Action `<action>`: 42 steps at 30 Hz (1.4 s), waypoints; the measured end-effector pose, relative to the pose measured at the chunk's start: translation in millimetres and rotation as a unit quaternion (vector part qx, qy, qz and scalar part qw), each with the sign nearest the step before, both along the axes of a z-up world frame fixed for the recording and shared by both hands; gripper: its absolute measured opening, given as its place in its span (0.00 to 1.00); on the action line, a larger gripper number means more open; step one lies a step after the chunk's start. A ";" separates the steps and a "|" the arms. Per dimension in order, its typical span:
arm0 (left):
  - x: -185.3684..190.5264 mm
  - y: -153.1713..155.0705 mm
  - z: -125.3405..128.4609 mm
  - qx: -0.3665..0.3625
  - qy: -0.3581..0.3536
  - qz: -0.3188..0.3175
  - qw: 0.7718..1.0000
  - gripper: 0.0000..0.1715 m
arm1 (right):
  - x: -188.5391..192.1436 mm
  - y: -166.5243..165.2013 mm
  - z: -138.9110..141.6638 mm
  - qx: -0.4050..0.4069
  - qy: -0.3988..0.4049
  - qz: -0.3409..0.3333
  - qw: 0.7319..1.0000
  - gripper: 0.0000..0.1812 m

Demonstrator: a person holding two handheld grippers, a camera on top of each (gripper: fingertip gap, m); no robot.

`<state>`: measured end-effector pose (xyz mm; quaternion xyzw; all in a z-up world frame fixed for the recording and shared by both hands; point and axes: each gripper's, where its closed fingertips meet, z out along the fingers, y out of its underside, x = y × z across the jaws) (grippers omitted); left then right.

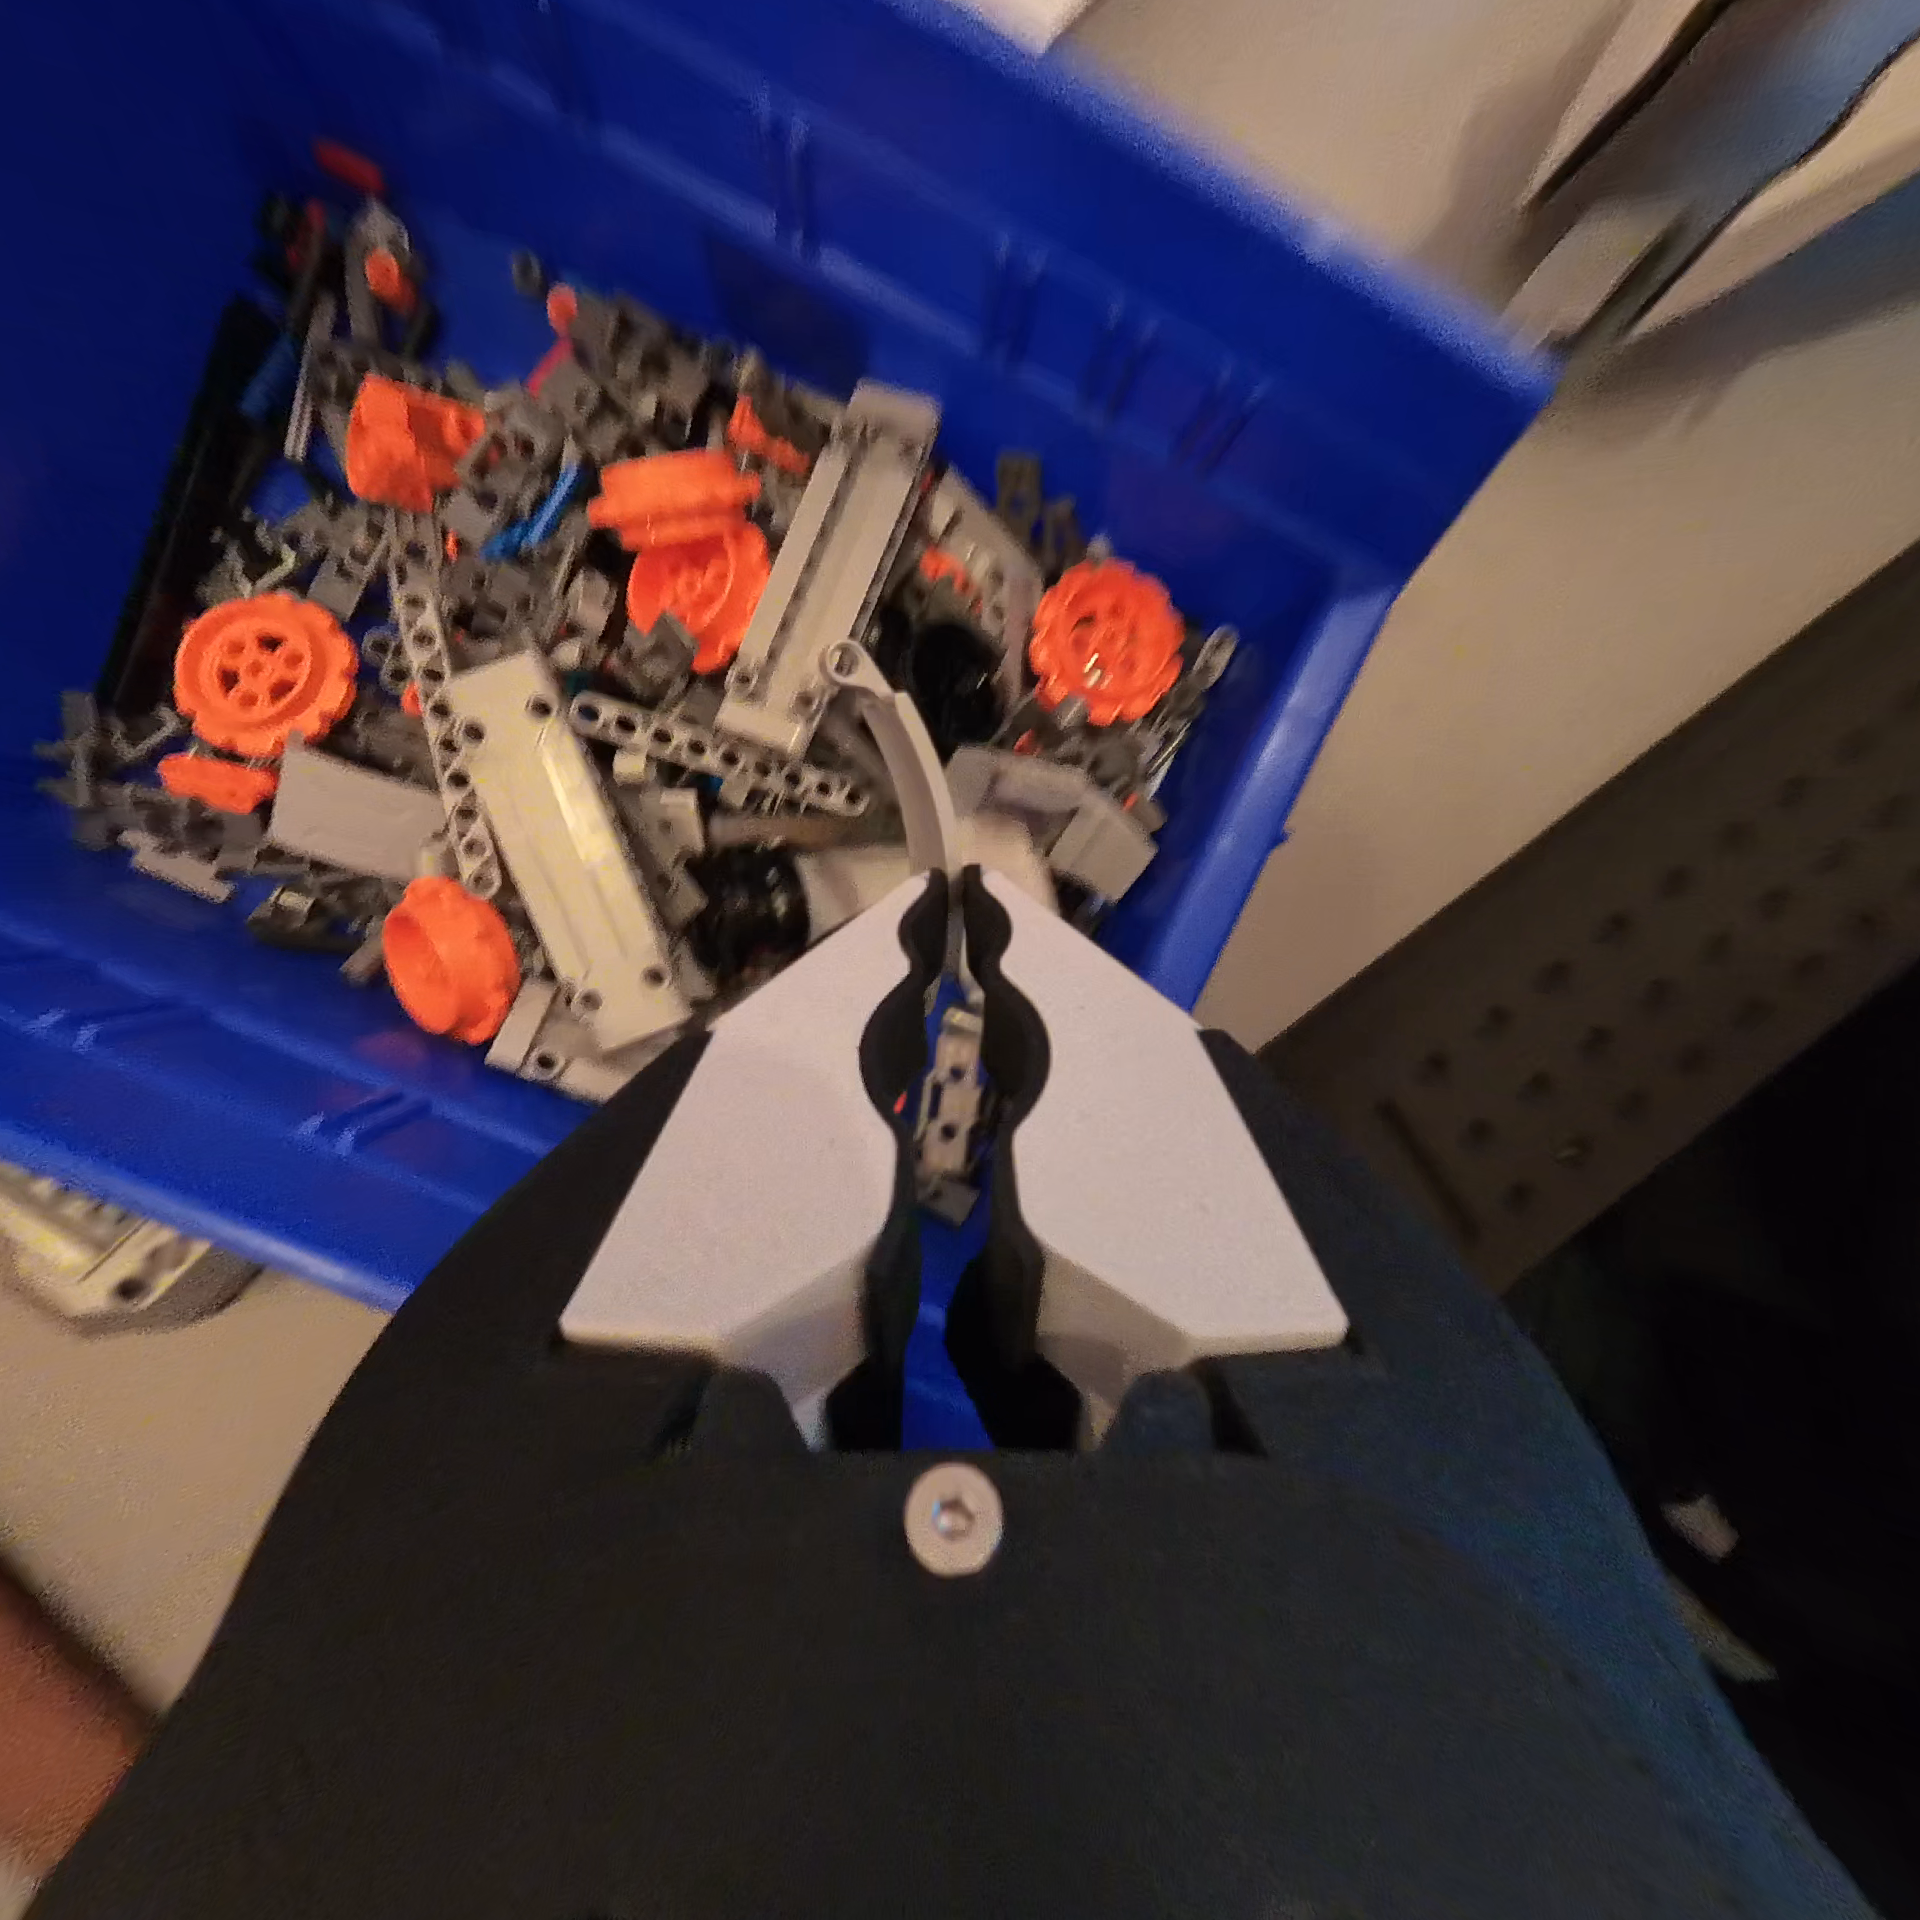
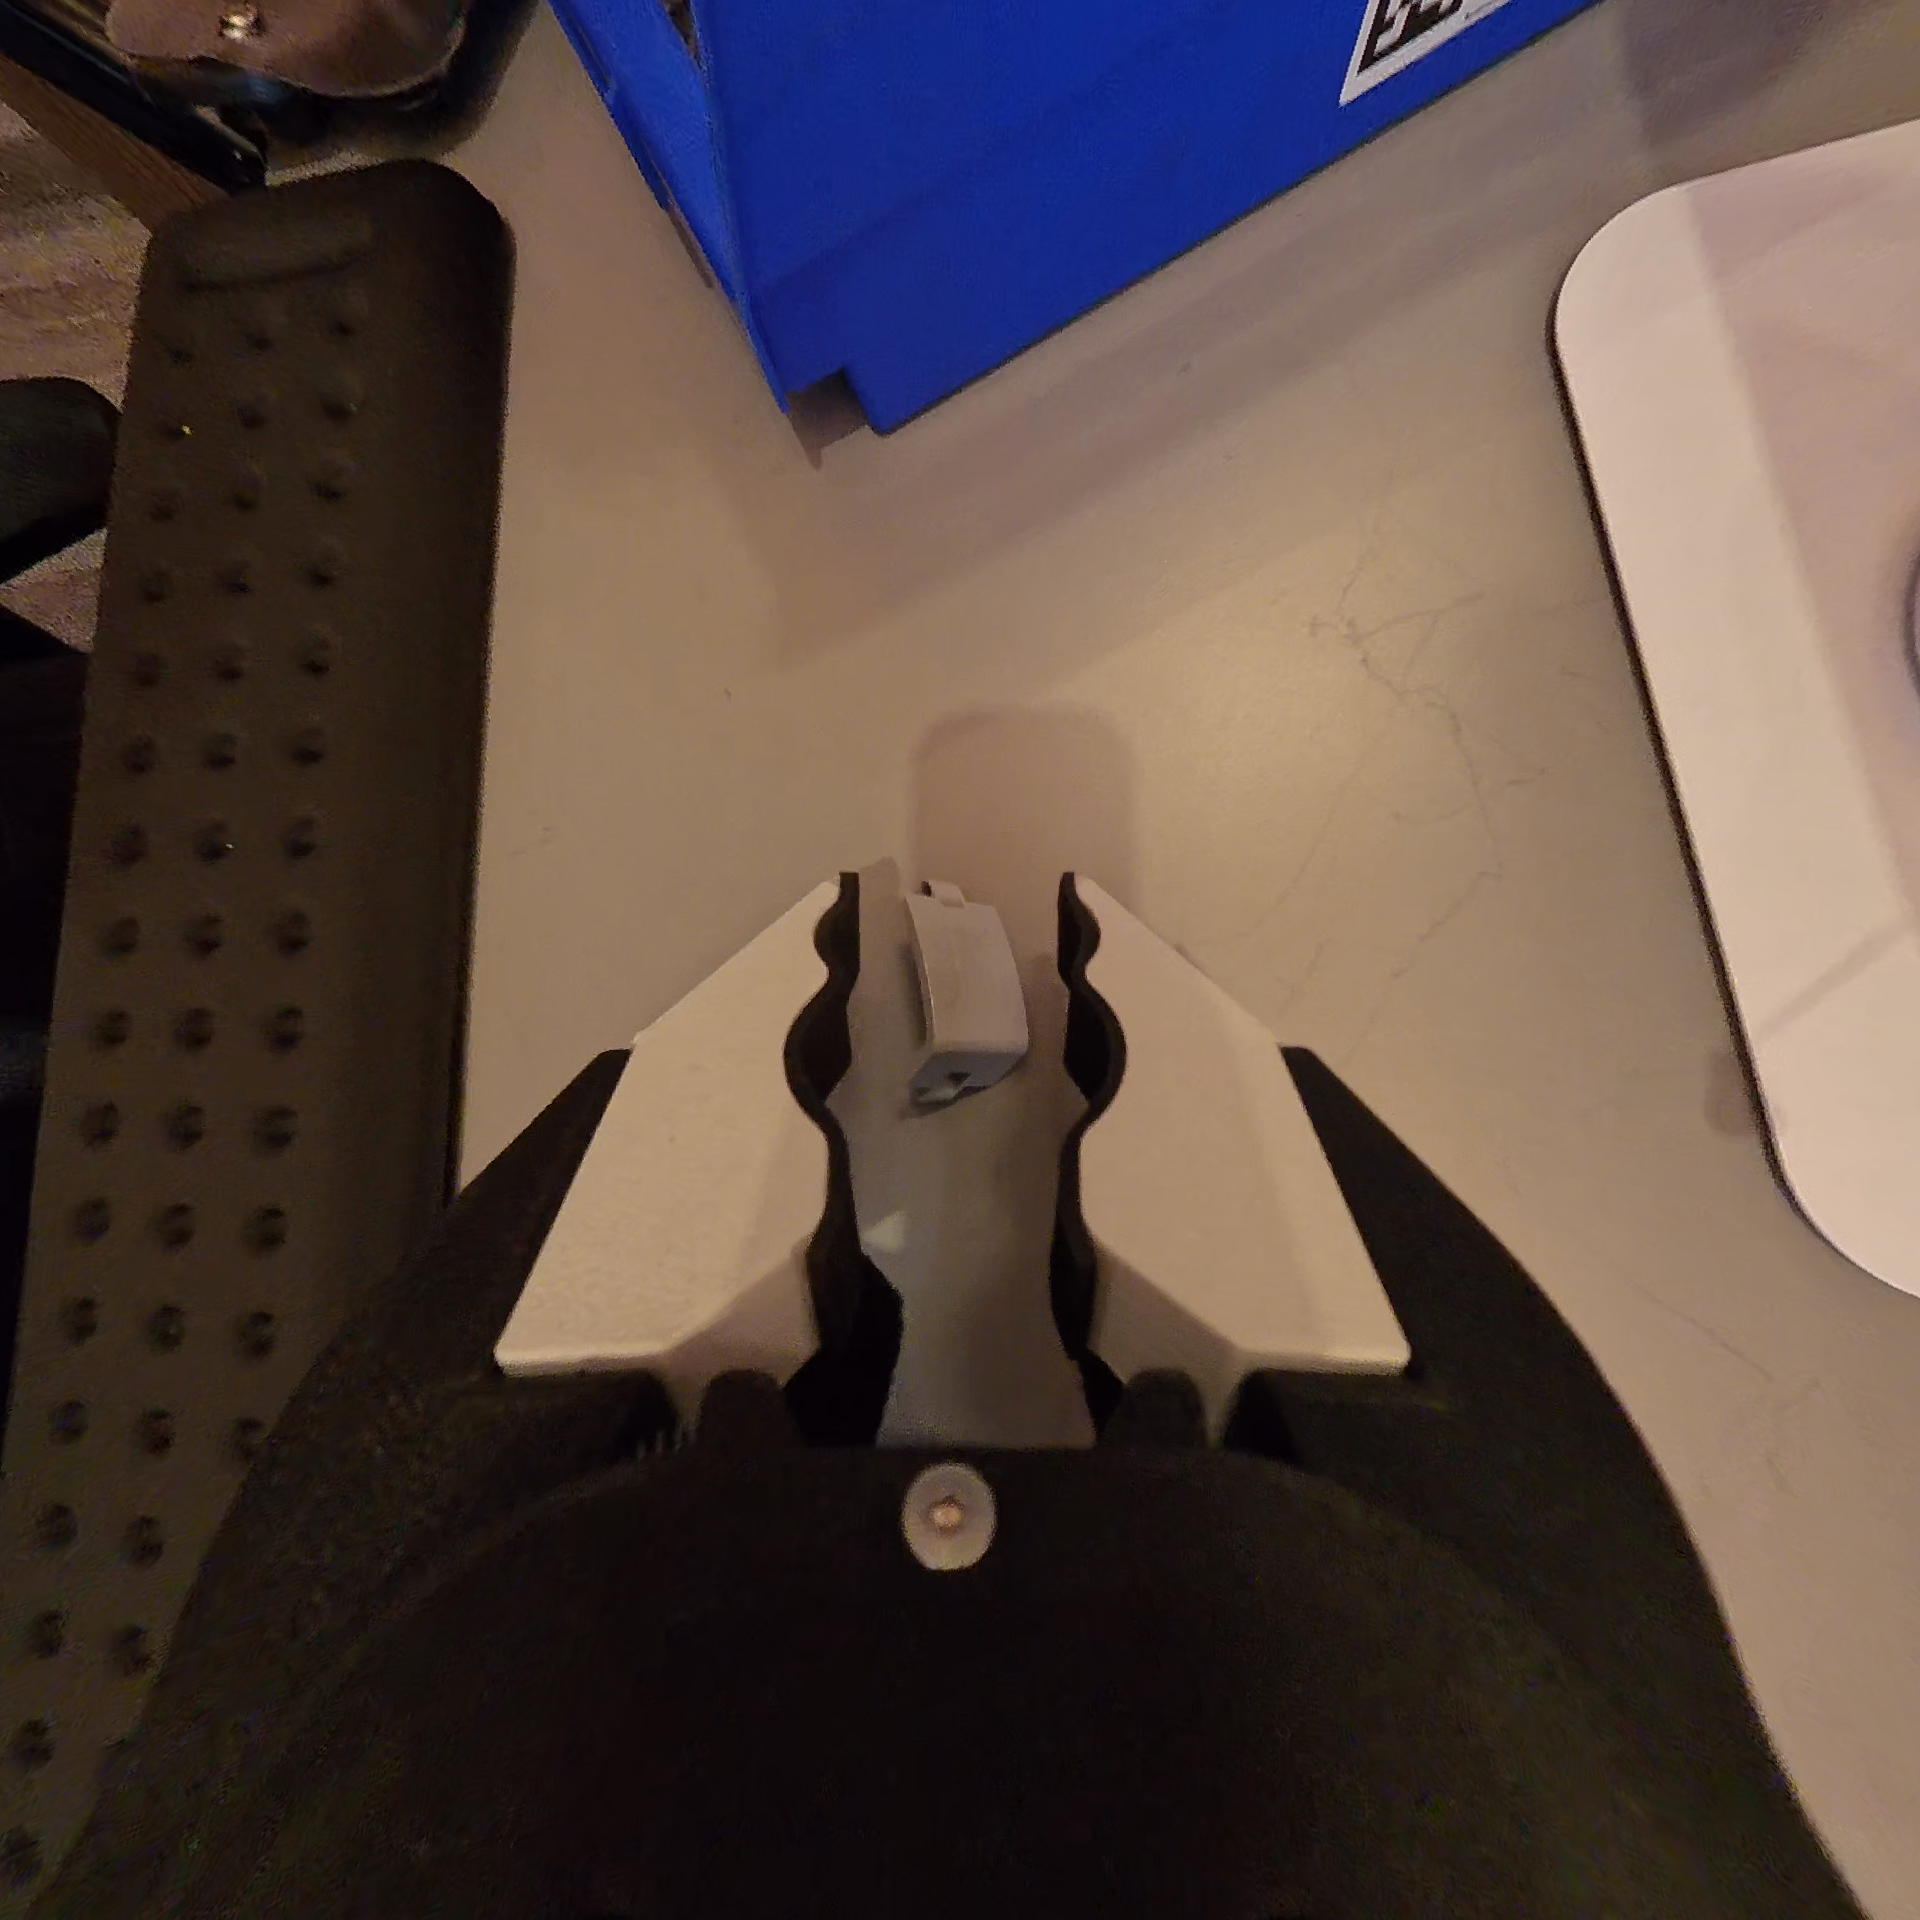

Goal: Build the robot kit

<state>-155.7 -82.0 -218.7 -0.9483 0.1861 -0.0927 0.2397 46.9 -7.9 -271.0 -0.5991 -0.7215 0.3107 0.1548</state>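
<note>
My left gripper is shut on a thin curved light-grey piece, which sticks out from its tips above the near right corner of a blue bin. The bin holds a heap of grey beams and orange wheels. The view is blurred by motion. My right gripper is open just above the beige table. A small curved grey piece lies on the table between its fingers, nearer the left one, and I cannot tell if it touches it.
The blue bin's outer wall, with a black-and-white sticker, stands ahead of the right gripper. A black perforated pad lies to its left, also in the left wrist view. A white rounded board lies to the right. The left gripper's tips are roughly 25 cm from the right gripper's.
</note>
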 end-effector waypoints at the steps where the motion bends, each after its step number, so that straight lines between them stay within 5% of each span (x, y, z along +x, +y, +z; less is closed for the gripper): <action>1: 6.5 4.0 8.7 0.025 -0.037 0.002 0.999 0.01 | -1.1 0.1 2.6 0.000 0.006 -0.001 1.000 0.21; 10: 83.8 19.1 91.0 0.189 -0.279 -0.060 0.939 0.00 | -19.9 -14.0 79.9 -0.075 0.164 -0.009 0.984 0.21; 19: 193.4 21.6 108.5 0.242 -0.350 -0.167 0.889 0.00 | -14.2 -33.7 148.7 -0.279 0.287 0.017 0.916 0.16; 23: 203.8 24.6 105.1 0.250 -0.350 -0.180 0.885 0.00 | -5.7 -37.8 161.1 -0.335 0.304 0.047 0.890 0.12; 30: 211.3 30.2 99.1 0.249 -0.378 -0.177 0.874 0.00 | 0.3 -39.9 159.0 -0.311 0.290 0.063 0.903 0.02; 36: 211.0 33.5 93.2 0.251 -0.388 -0.168 0.871 0.01 | -2.6 -34.6 158.0 -0.305 0.287 0.044 0.907 0.10; 42: 215.3 34.5 87.0 0.246 -0.385 -0.170 0.873 0.01 | -2.7 -38.2 154.5 -0.287 0.278 0.050 0.915 0.06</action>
